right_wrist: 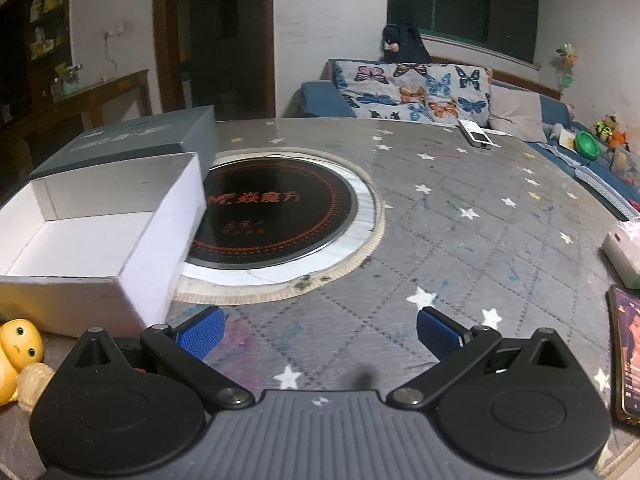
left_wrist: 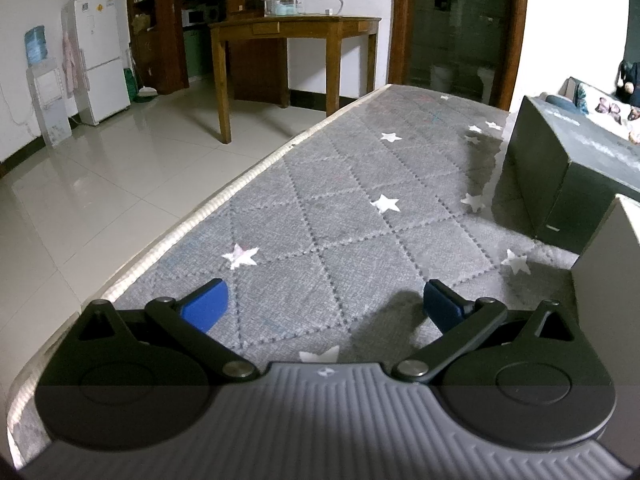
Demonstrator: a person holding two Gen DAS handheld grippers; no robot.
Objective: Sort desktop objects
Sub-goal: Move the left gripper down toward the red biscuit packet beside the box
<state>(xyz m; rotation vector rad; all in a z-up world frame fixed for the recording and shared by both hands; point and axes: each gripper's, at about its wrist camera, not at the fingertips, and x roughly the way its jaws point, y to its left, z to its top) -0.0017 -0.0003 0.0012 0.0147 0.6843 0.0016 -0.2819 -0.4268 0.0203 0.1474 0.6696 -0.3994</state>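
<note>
Blue-padded fingers [right_wrist: 202,334] of our right gripper [right_wrist: 320,332] are spread wide with nothing between them, hovering low over the bench [right_wrist: 480,240] and its grey star-print cover. Our left gripper [left_wrist: 320,306] is just as wide apart and just as empty, above a bare stretch of the same cover near the bench edge.

Just to the left of the right gripper sits a yellow toy [right_wrist: 18,360] beside something pale and knobbly that we cannot identify — both lie outside the open white box [right_wrist: 100,240], touching or nearly touching its near wall. What we can see of the box's floor is bare; its open top suggests it is meant to receive things. Behind it stands a dark lidded box [right_wrist: 132,136], and both overlap the round black cooktop [right_wrist: 280,208] set into the bench.

A phone [right_wrist: 628,352] lies at the right edge, a pale packet [right_wrist: 624,252] beyond it, and a white device [right_wrist: 478,134] at the far side — loose items, well apart from the box.
</note>
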